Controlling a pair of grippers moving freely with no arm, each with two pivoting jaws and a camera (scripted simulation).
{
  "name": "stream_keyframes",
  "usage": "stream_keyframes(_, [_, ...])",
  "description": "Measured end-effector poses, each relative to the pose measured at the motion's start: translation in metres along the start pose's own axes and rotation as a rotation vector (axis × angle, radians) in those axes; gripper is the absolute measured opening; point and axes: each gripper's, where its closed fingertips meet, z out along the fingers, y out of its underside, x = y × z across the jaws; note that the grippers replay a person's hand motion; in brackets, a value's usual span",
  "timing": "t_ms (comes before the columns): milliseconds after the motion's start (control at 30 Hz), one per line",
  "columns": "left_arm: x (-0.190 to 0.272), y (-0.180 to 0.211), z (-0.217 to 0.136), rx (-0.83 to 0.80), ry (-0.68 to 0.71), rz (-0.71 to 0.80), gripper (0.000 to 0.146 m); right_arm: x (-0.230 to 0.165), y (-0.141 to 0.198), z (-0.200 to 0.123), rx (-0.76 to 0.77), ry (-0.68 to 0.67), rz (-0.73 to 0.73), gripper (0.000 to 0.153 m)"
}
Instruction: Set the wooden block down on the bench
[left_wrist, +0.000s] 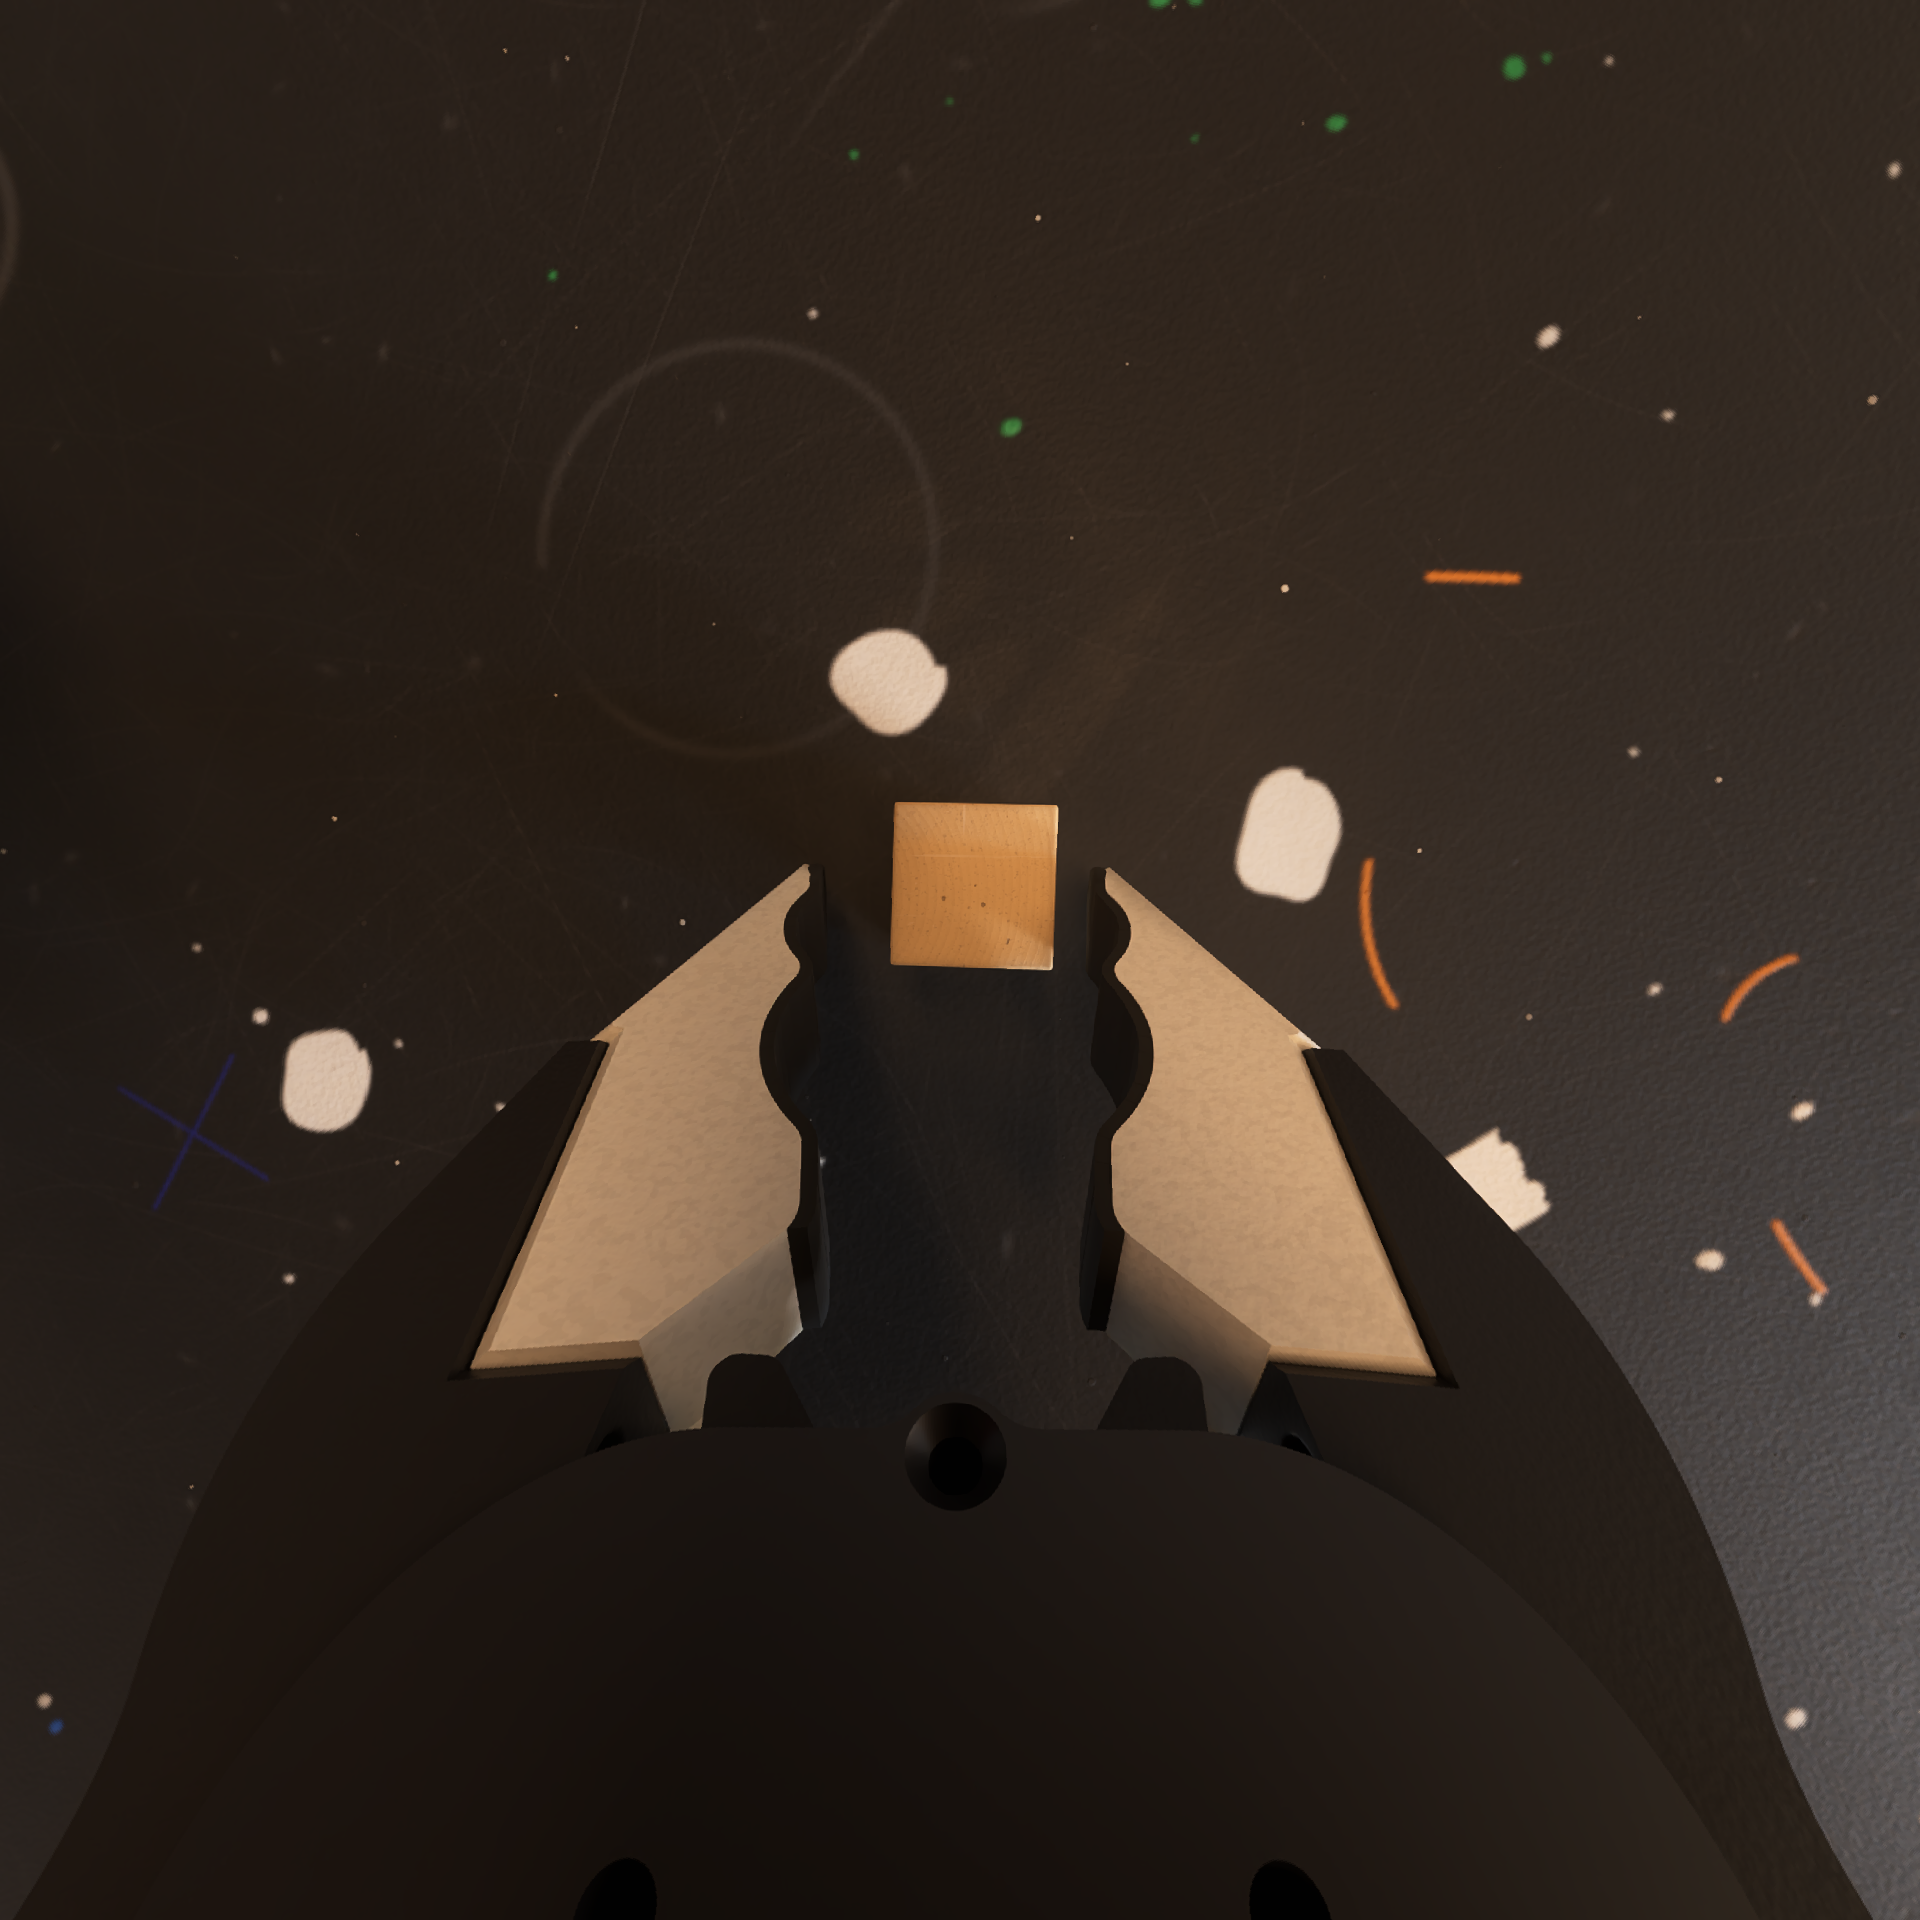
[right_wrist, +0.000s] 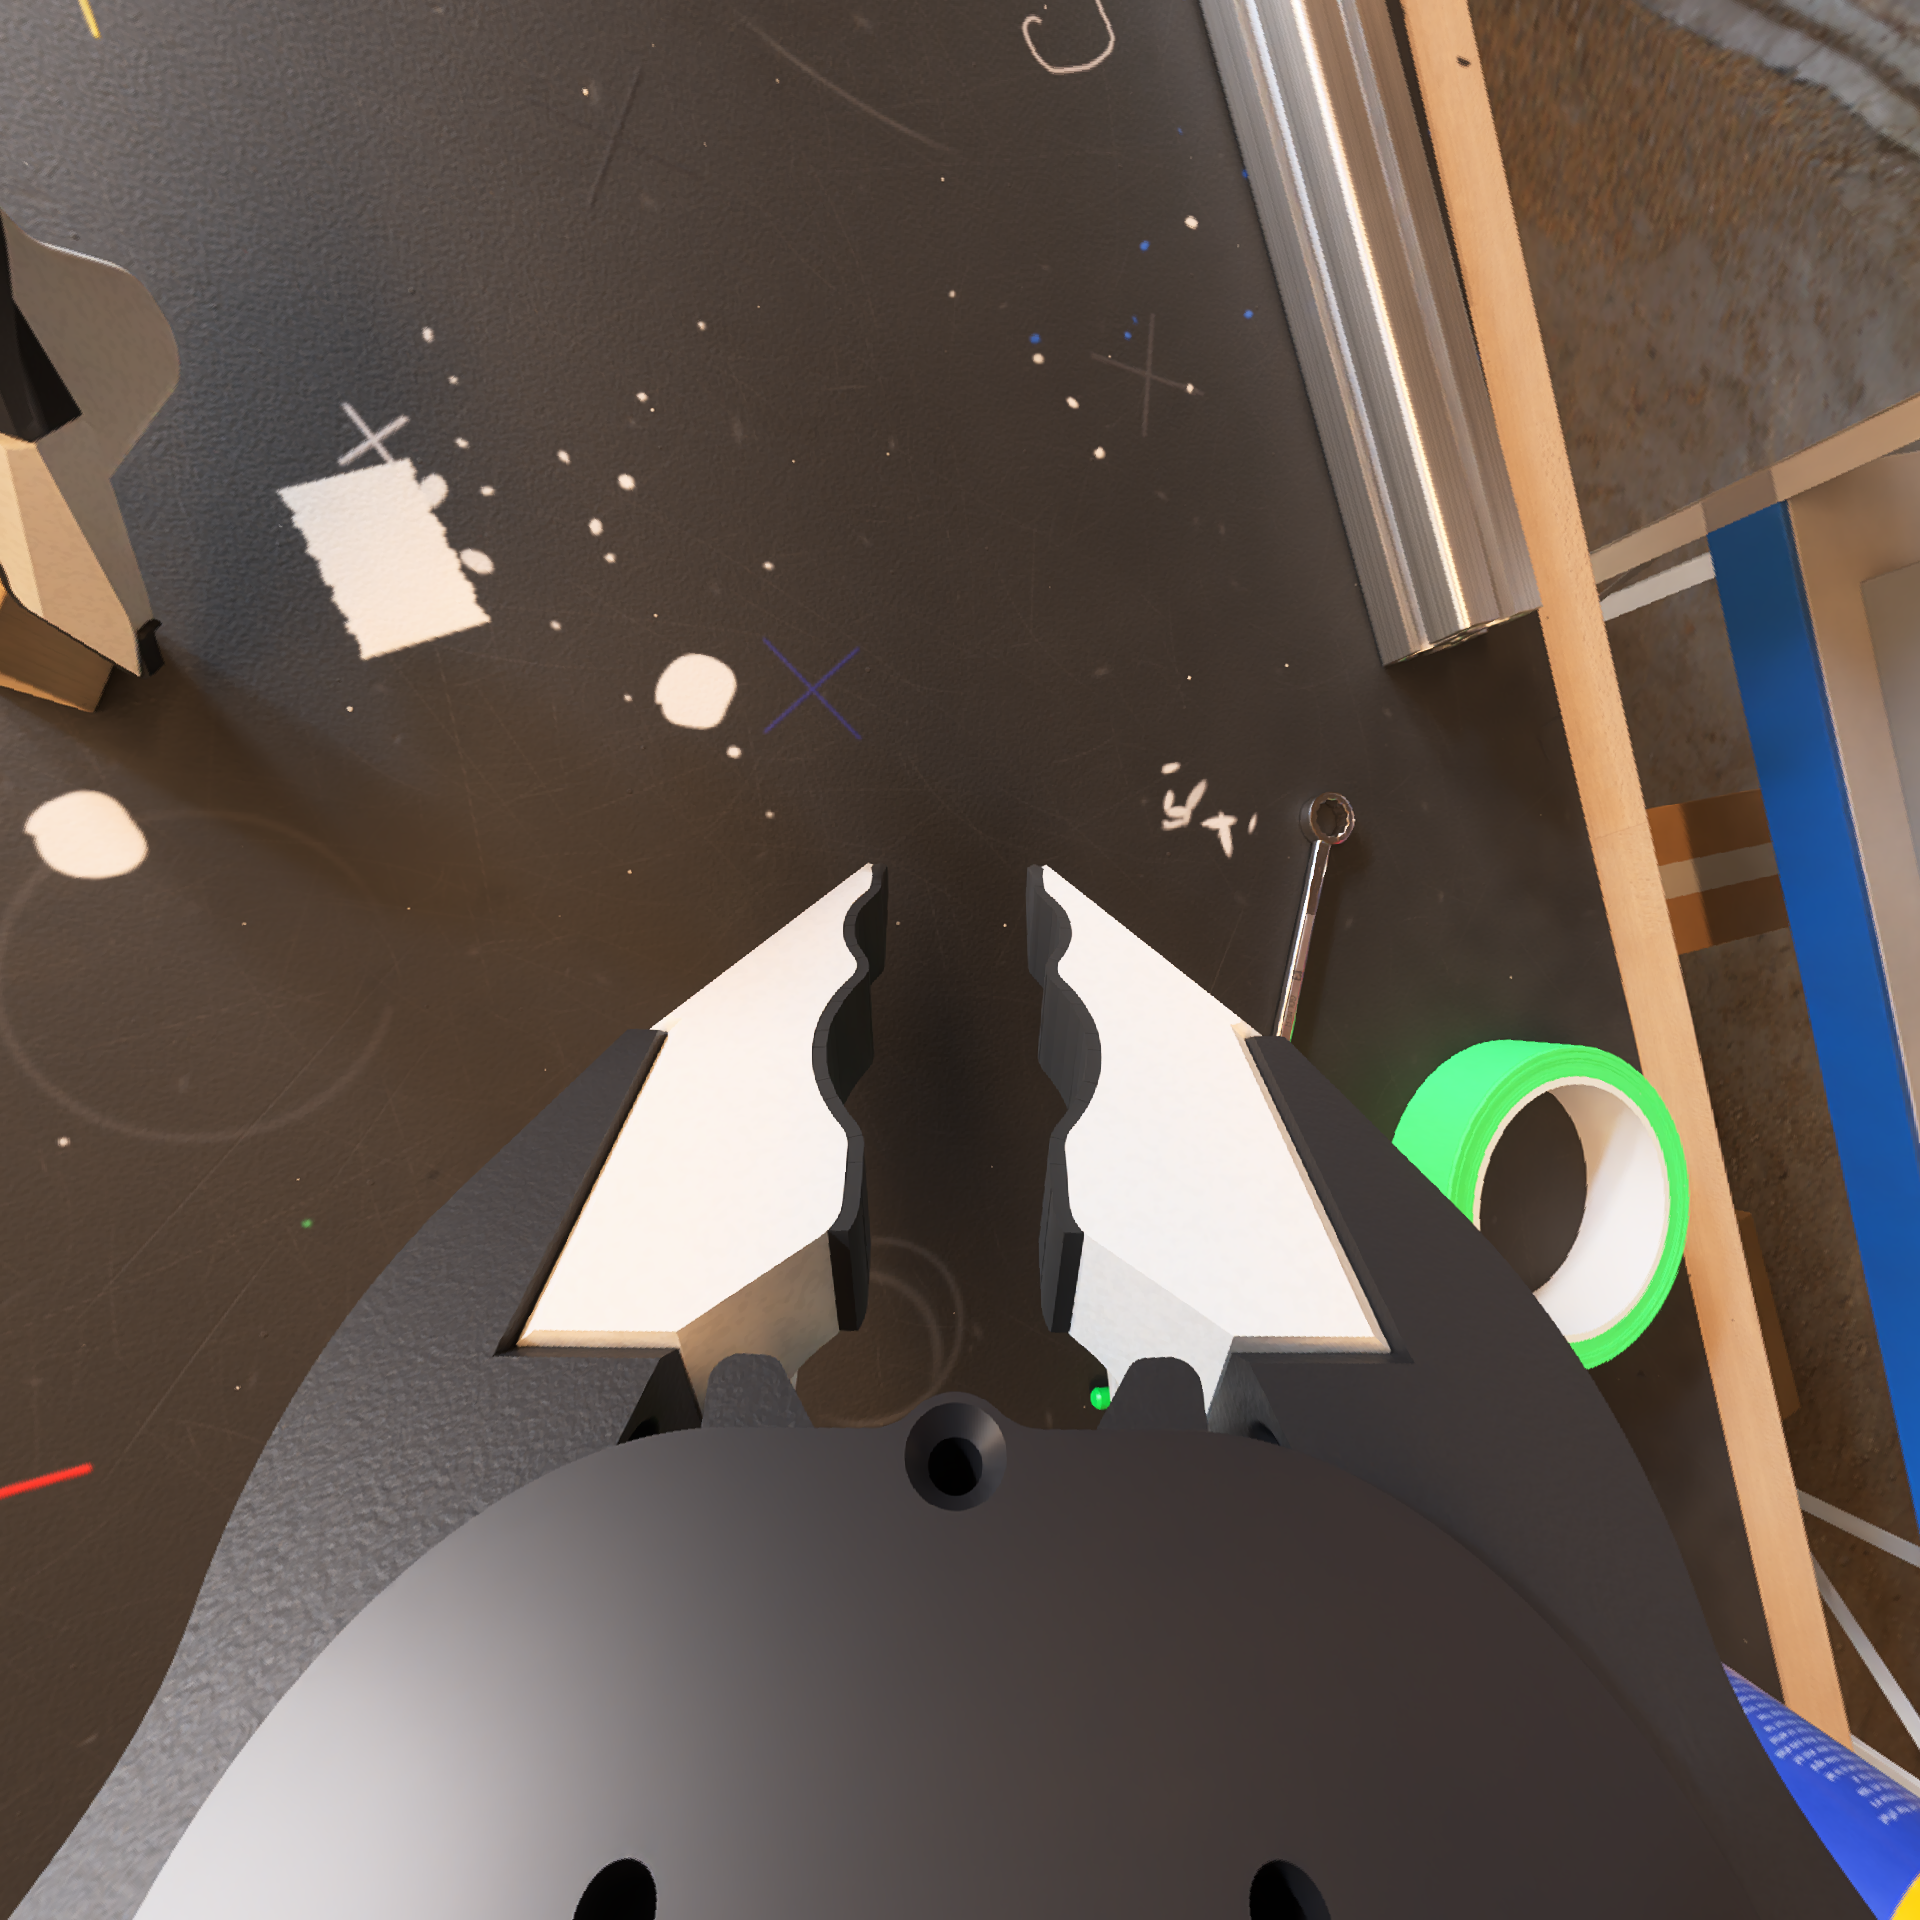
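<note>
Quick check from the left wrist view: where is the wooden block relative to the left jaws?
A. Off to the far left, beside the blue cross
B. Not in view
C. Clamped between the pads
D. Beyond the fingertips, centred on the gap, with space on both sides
D: the wooden block sits past the tips of the left gripper, whose jaws stand open with dark bench showing on each side of the block.

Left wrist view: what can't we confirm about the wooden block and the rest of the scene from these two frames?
- Wooden block, left wrist view: whether it rests on the bench or hangs above it; looking straight down, its underside is hidden. The open left tongs show gaps on both sides.
- Spanner, right wrist view: lower end hidden behind the right tongs.
- Green tape roll: partly hidden likewise.
- Left tongs, right wrist view: cut off by the left edge.
</note>
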Motion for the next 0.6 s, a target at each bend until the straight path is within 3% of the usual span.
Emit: stream_keyframes(600, [0.0018, 0.001, 0.0021, 0.001, 0.002, 0.001, 0.051, 0.0, -0.0001, 0.0002, 0.0, 0.0, -0.001, 0.026])
